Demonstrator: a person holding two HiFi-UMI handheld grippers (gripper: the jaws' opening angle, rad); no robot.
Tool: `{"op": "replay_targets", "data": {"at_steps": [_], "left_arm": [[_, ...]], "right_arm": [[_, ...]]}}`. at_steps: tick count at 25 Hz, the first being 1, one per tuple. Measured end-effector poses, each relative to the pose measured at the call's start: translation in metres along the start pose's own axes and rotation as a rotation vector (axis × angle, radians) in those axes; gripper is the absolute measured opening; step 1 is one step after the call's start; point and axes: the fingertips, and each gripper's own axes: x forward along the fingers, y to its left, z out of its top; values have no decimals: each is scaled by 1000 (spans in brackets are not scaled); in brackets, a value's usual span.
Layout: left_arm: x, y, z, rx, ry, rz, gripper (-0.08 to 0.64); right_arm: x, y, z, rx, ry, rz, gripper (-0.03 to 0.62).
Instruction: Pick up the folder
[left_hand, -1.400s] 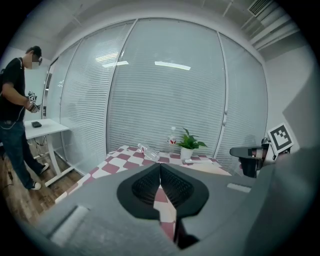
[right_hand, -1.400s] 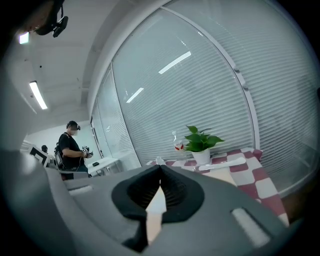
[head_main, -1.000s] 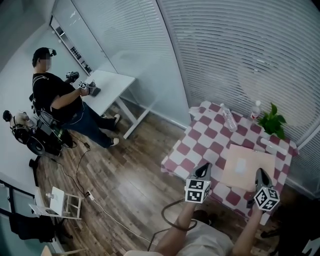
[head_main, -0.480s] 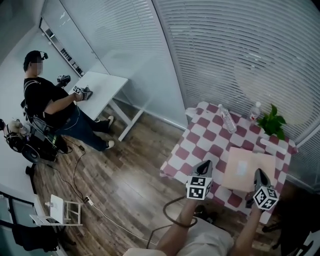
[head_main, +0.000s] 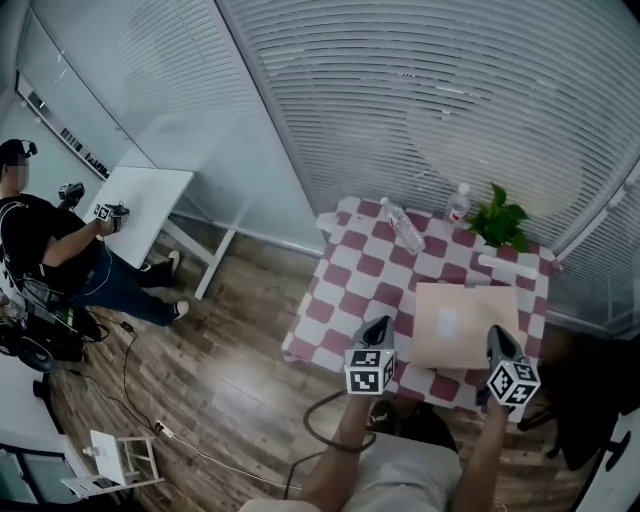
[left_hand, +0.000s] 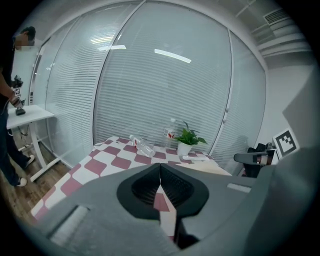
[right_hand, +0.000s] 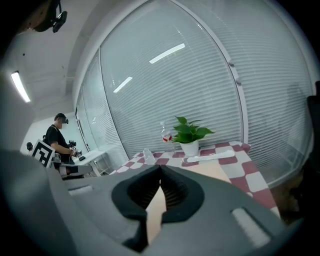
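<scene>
2 closed, empty: left hand-held gripper (head_main: 379, 324), right hand-held gripper (head_main: 497, 334); folder (head_main: 455, 325) flat on checkered table (head_main: 348, 286).

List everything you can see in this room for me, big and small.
Table: one, red-and-white checked cloth, by the blinds.
Folder: one, tan, flat on the table's near side.
Lying bottle: one, clear, table's far side.
Upright bottle: one, clear, beside the plant.
Plant: one, green, white pot, far corner.
White strip: one, lying before the plant.
Desk: one, white, far left; another person sits there.
Left gripper: one, grey, shut, empty, left of the folder.
Right gripper: one, grey, shut, empty, by the folder's near right corner.
</scene>
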Motion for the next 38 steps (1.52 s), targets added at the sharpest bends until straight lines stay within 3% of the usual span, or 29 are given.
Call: {"op": "replay_targets", "data": {"at_steps": [10, 19, 23, 32, 38], "left_arm": [[51, -26, -35, -54, 96, 34, 9], [78, -25, -58, -153, 115, 52, 11], [85, -28, -67, -184, 120, 62, 19], [99, -44, -86, -235, 142, 34, 238], [111, -48, -96, -308, 162, 4, 282]], "right_arm": [[22, -62, 5, -101, 120, -8, 2], [46, -118, -13, -84, 164, -11, 3], [49, -138, -14, -66, 183, 10, 35], [63, -153, -26, -60, 241, 78, 98], [71, -159, -37, -45, 277, 108, 155]]}}
